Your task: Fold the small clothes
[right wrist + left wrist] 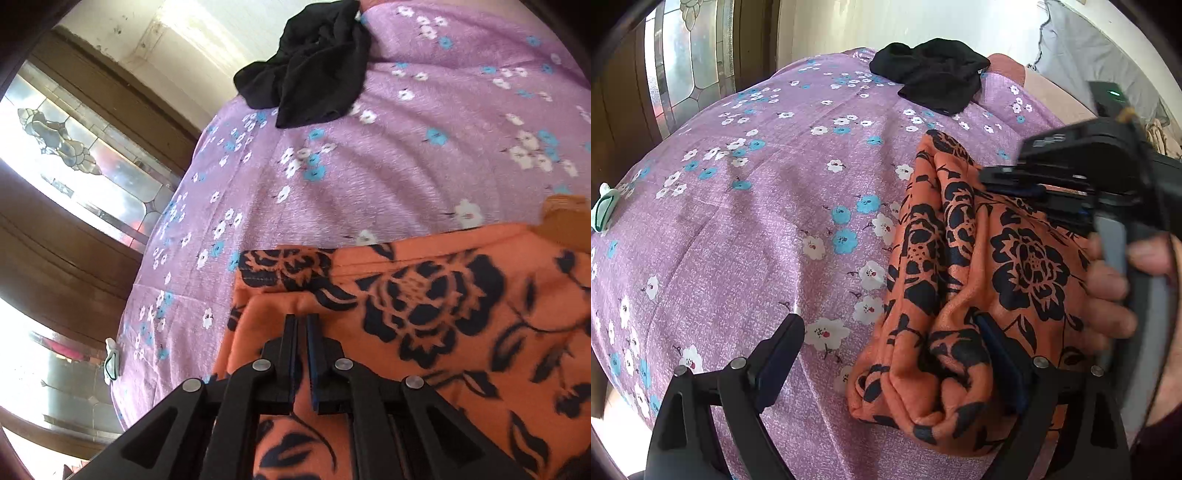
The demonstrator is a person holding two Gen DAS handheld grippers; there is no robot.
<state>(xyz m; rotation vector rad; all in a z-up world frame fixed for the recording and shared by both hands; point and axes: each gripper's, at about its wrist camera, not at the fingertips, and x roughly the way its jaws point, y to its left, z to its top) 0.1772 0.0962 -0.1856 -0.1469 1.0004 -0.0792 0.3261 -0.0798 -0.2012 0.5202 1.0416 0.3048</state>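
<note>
L gripper (890, 354) open; orange garment (979, 295) bunched lengthwise, away from cam

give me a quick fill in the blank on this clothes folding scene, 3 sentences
1. The left gripper has its jaws ____, one finger on the bedsheet and one on the orange floral garment.
2. The right gripper has its jaws ____ over the orange floral garment.
3. The crumpled garment at the far side of the bedsheet is ____ in colour.

Missing words: open; shut; black
</note>
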